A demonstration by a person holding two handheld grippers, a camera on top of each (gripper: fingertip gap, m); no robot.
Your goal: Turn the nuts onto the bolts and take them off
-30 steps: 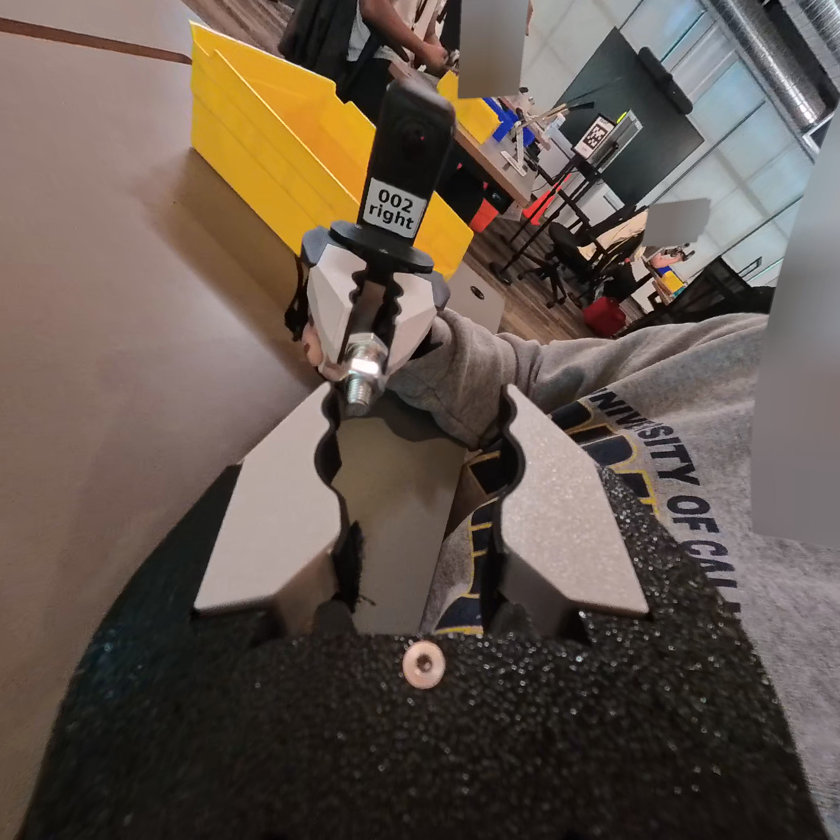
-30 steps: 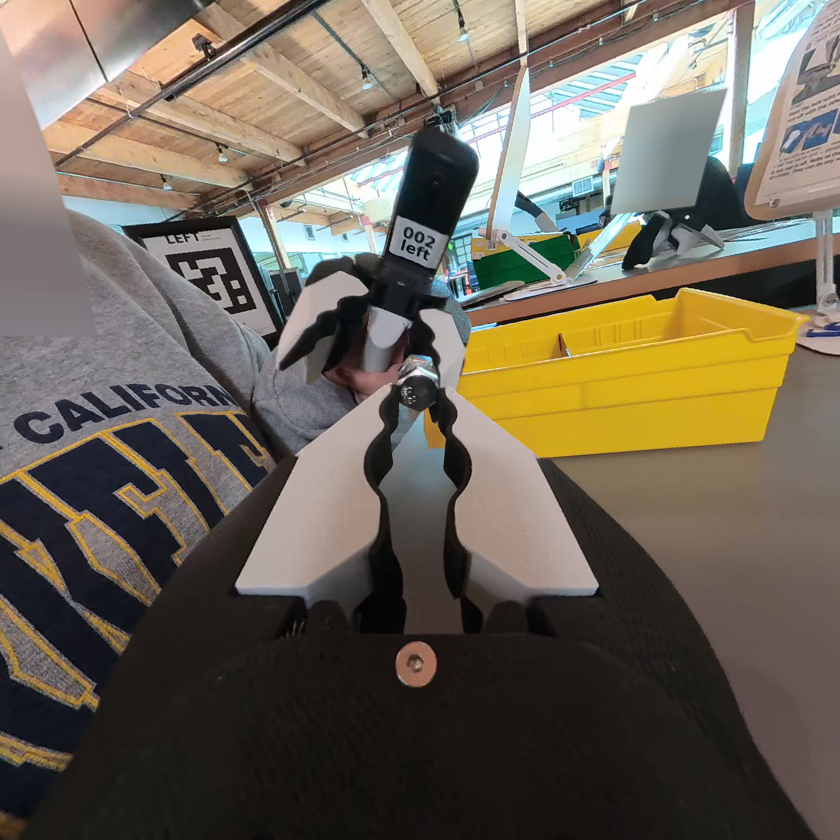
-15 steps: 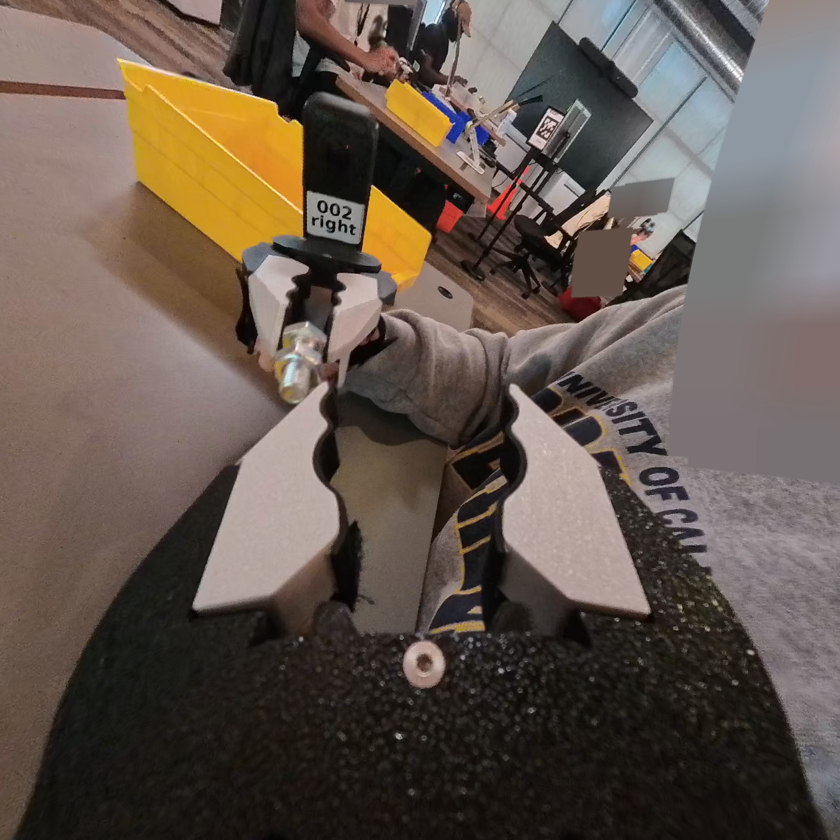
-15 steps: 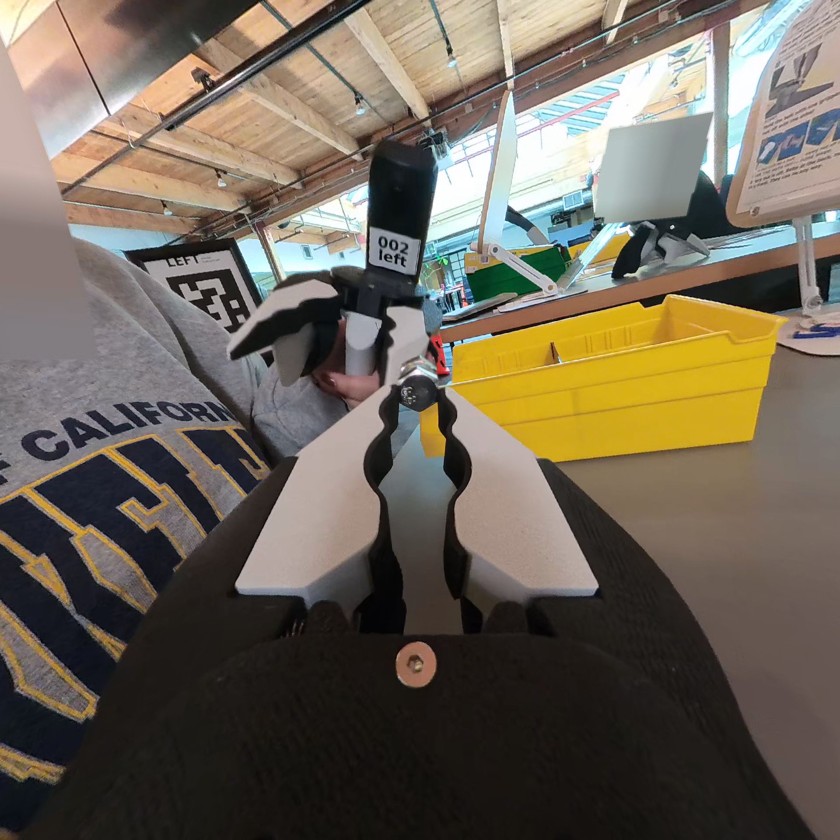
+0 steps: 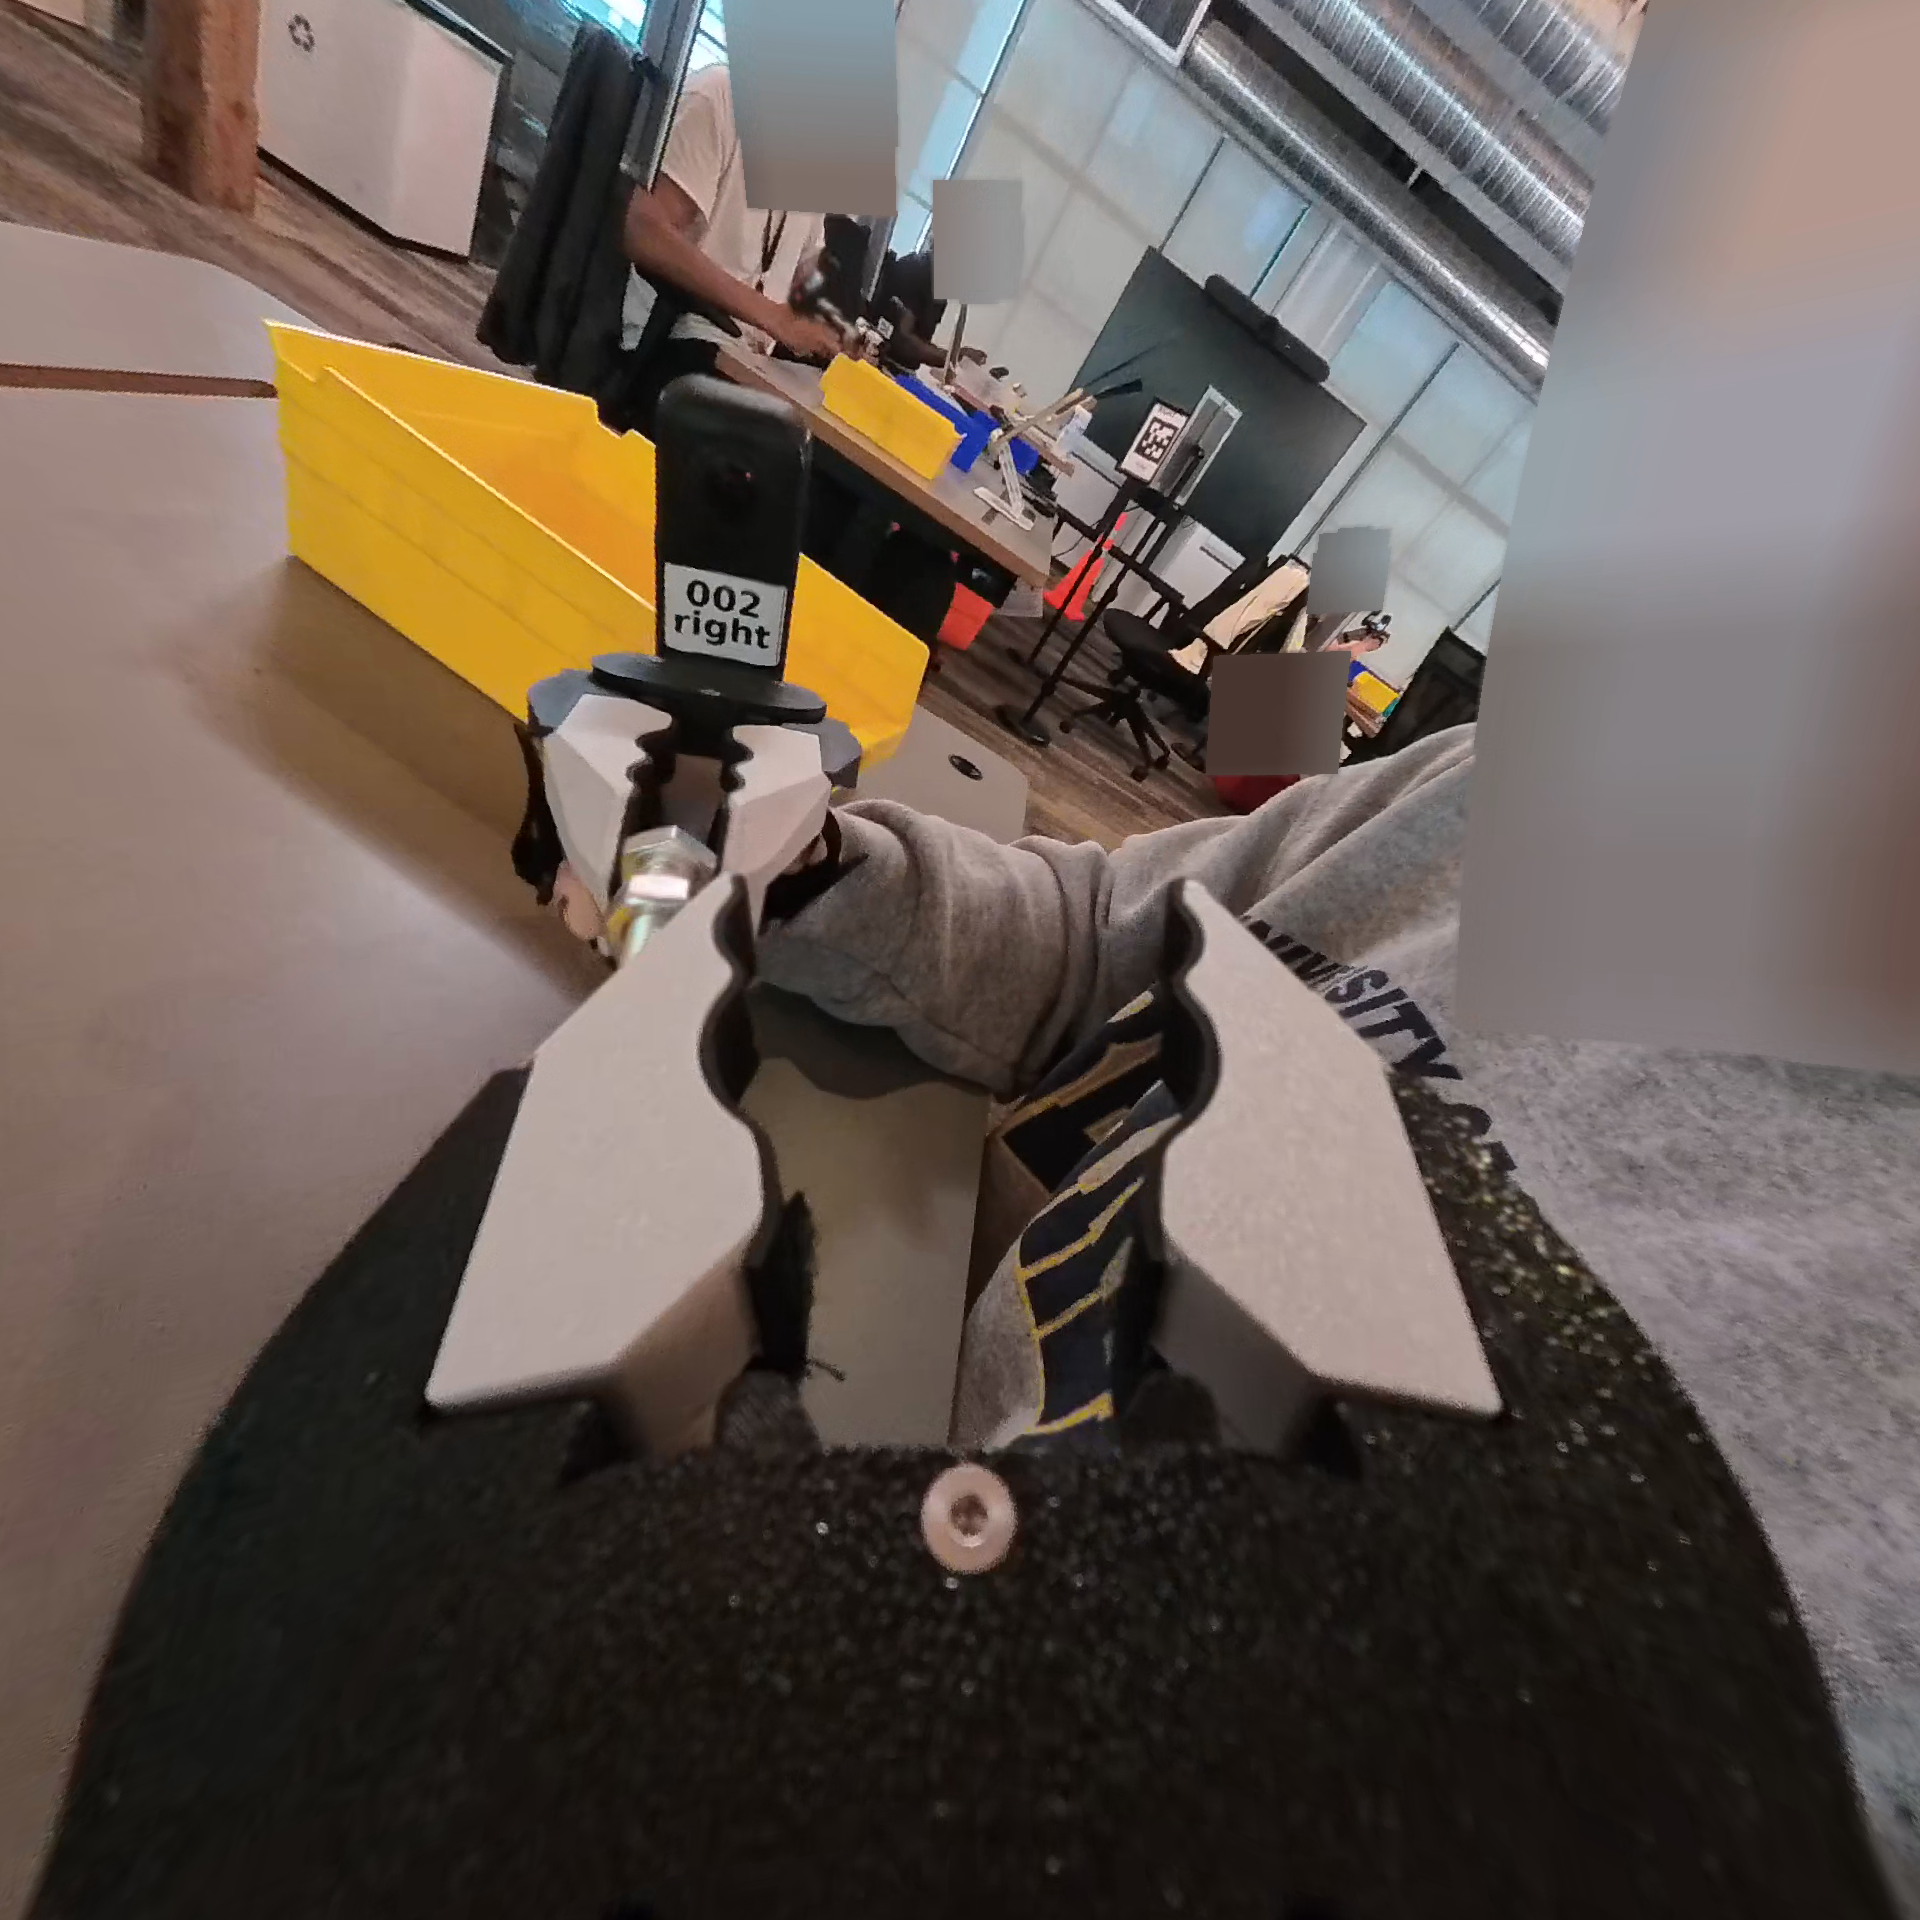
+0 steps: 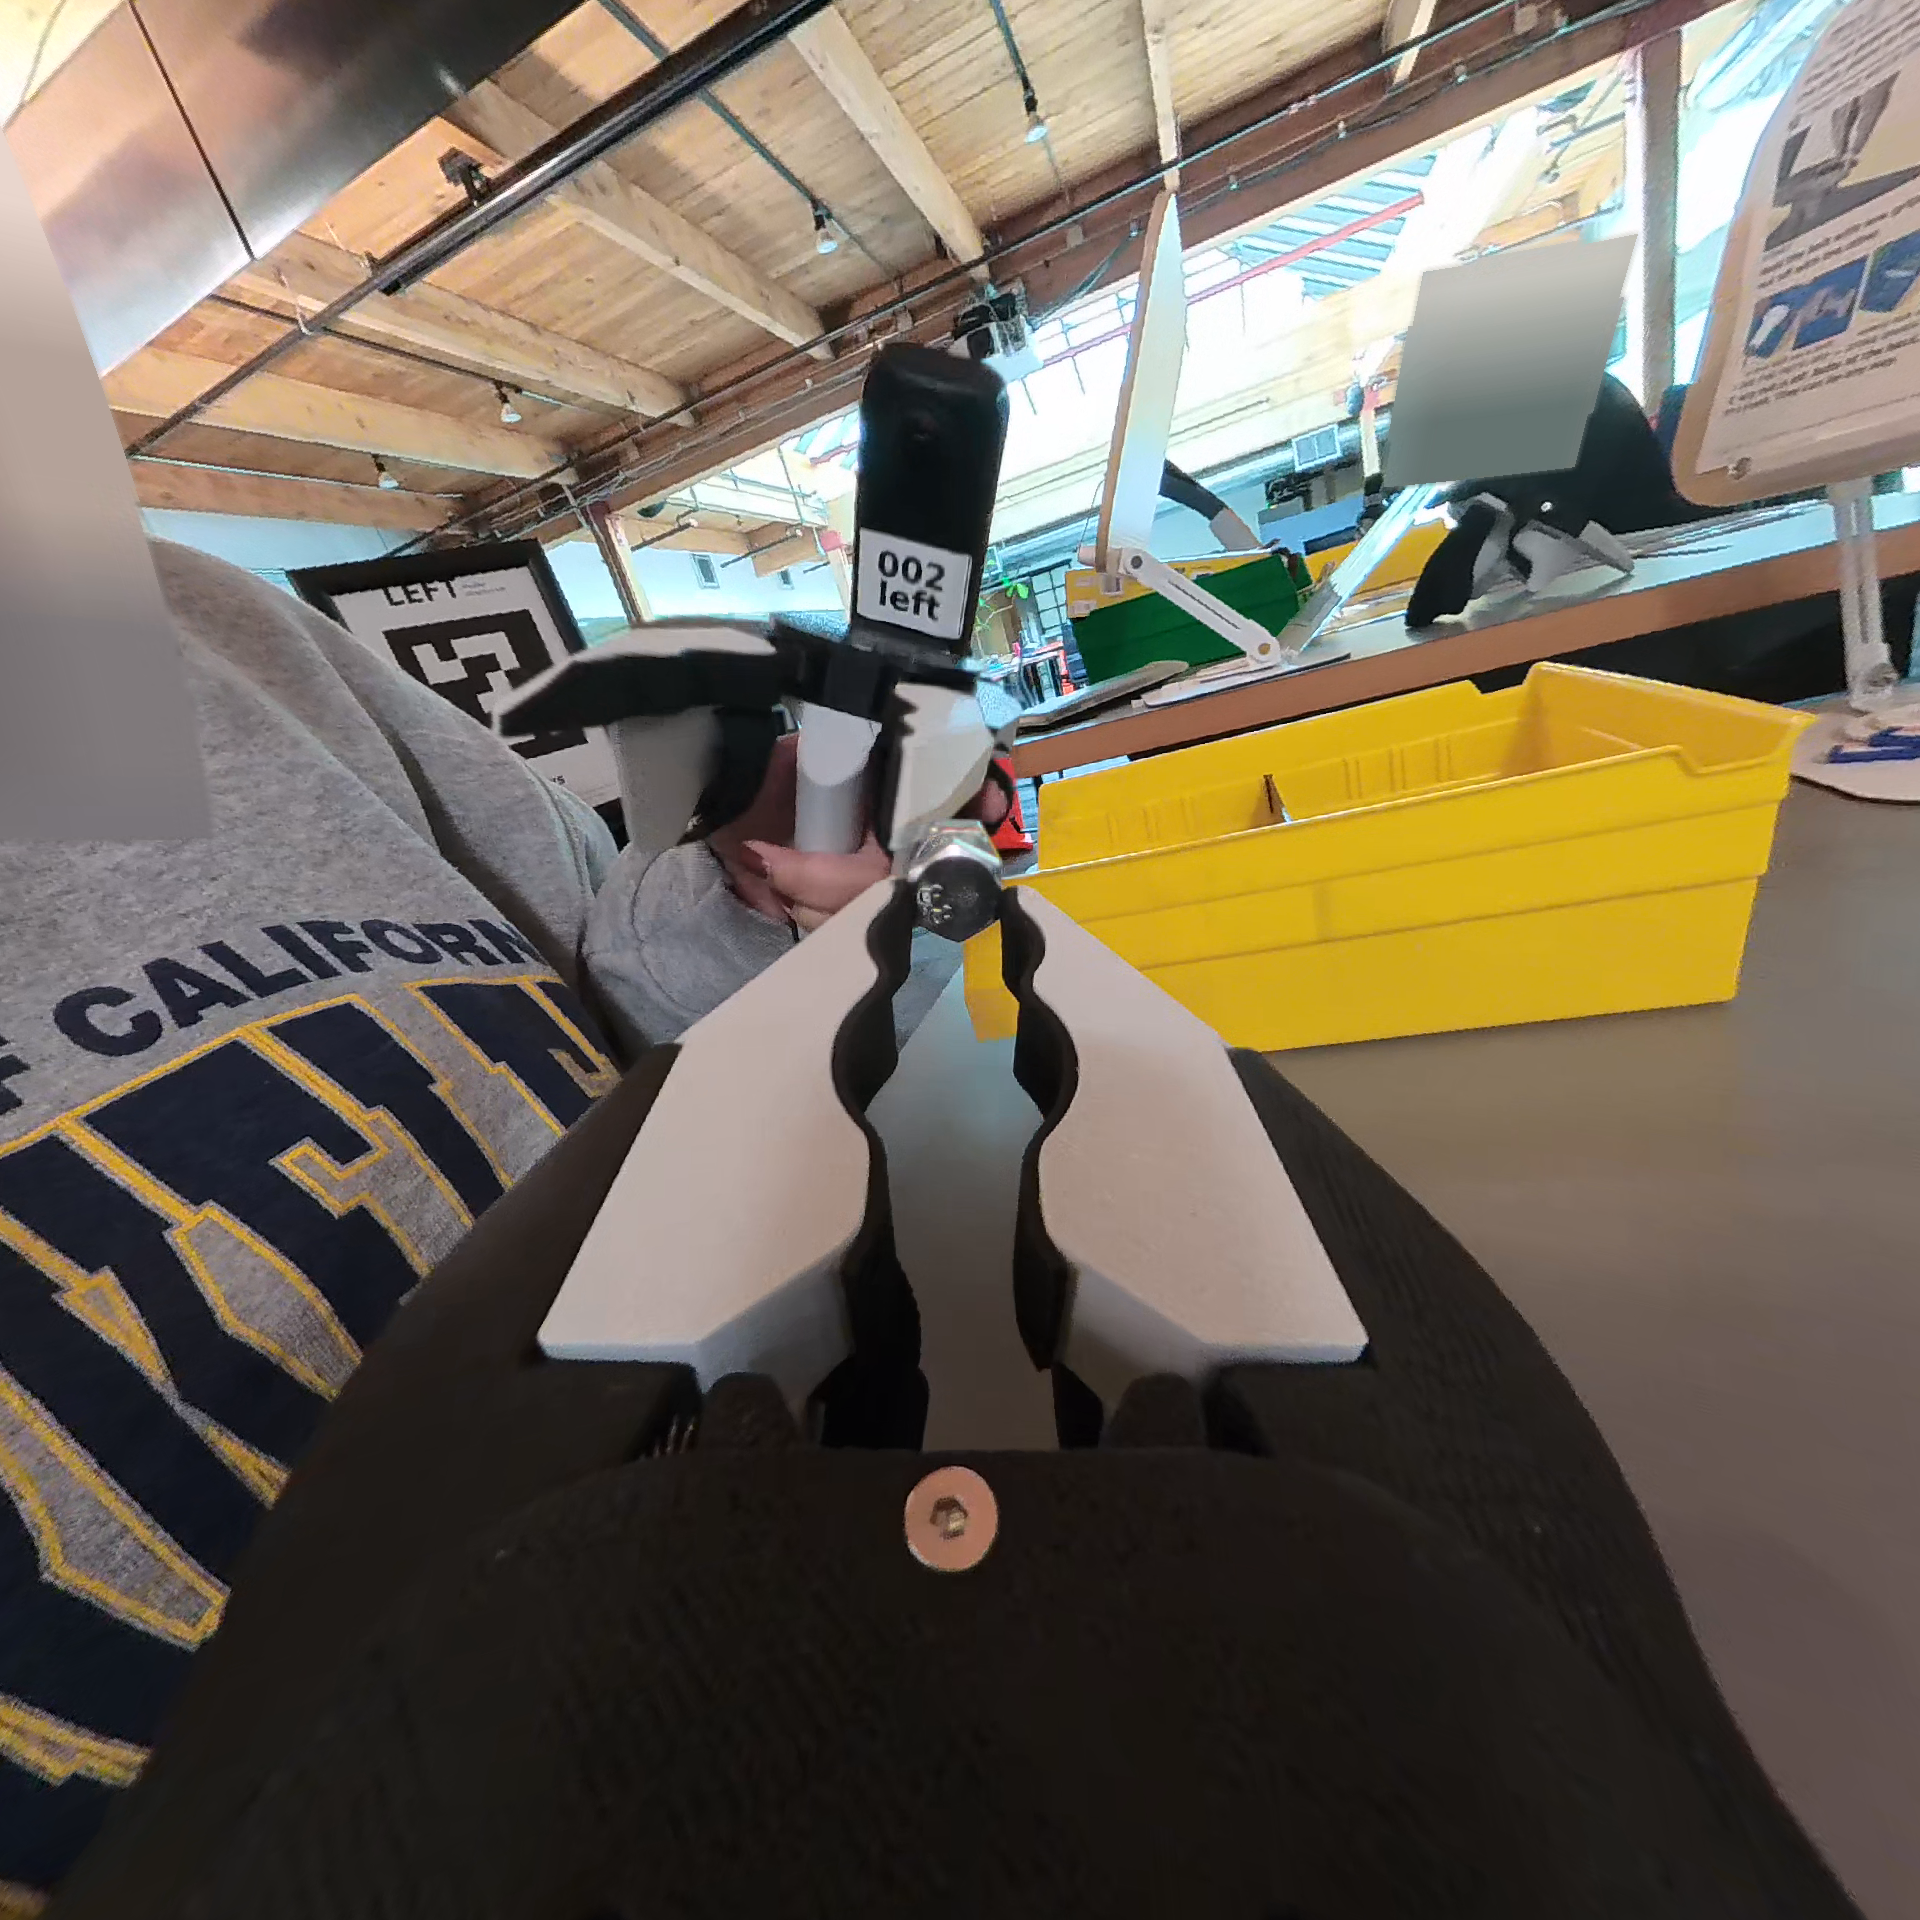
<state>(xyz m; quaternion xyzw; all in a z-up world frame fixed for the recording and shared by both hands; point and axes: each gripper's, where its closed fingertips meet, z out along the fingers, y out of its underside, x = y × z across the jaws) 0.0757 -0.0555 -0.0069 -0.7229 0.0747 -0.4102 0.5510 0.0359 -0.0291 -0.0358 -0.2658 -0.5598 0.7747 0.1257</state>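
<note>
Zinc-plated steel bolt (image 6: 954, 896) with hexagonal steel nut (image 5: 665, 859) threaded on its shank, held aloft above grey table (image 6: 1662, 1195), near yellow plastic bin (image 6: 1403, 904). Bolt head clamped at tips of right gripper (image 6: 951, 904); threaded end pointing toward left gripper (image 5: 951, 935), spread wide, grasping nothing, its left finger tip (image 5: 665, 997) just beside the thread. Nut seated partway along thread, judged mid-cycle; direction of turning not determinable. Regrasp of nut by left gripper outstanding. Further bolts not visible.
</note>
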